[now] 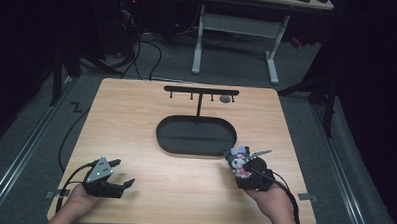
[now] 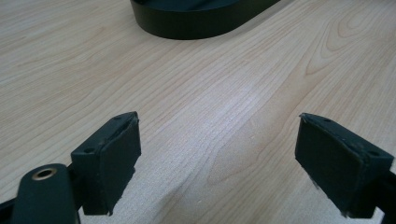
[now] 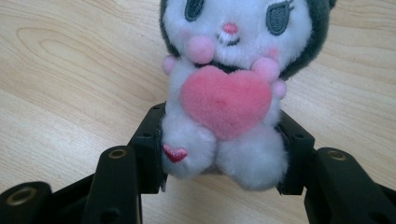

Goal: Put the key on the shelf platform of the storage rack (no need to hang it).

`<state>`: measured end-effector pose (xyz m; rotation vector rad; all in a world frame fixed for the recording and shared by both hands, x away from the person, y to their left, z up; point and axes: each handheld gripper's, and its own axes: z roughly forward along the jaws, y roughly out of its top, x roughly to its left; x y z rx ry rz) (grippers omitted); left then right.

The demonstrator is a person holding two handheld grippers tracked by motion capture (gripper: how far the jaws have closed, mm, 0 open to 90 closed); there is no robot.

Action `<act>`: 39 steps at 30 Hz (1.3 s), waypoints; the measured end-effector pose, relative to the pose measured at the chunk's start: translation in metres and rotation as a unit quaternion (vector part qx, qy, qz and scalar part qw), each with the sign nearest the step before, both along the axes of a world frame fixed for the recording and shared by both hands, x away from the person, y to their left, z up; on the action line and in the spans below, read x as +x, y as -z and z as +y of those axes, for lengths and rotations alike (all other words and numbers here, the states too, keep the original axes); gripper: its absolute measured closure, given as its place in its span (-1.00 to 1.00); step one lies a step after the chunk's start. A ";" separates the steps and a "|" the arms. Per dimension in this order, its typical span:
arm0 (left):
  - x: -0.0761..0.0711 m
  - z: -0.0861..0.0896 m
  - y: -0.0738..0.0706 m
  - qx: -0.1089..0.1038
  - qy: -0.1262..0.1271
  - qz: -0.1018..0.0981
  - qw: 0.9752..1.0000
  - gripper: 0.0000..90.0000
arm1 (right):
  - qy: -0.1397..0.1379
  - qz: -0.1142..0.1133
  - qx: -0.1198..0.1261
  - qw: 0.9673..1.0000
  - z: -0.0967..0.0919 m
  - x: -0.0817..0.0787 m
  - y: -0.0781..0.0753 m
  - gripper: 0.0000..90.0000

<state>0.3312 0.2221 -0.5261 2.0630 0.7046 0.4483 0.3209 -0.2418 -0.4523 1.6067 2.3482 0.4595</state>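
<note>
A small plush toy (image 3: 224,88), white with a dark hood and a pink heart on its chest, sits between the jaws of my right gripper (image 3: 223,154). Both pads press on its lower body. From above, the plush toy (image 1: 238,157) is at the table's right front, just off the black stand's oval base (image 1: 195,136), and my right gripper (image 1: 252,175) holds it from the near side. My left gripper (image 1: 118,173) rests at the table's left front with its jaws spread wide. In its own view, the left gripper (image 2: 217,161) has only bare wood between its fingers.
The black stand has an upright post and a crossbar with small hooks (image 1: 201,91) at the table's back middle. A desk frame (image 1: 237,28) and cables lie on the floor beyond the wooden table (image 1: 136,110). Bare wood lies between the two grippers.
</note>
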 end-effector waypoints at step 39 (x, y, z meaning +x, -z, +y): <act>-0.002 0.000 0.000 0.001 0.011 -0.003 1.000 -0.66 | -0.017 -0.016 0.002 1.000 0.033 0.041 -0.018 0.06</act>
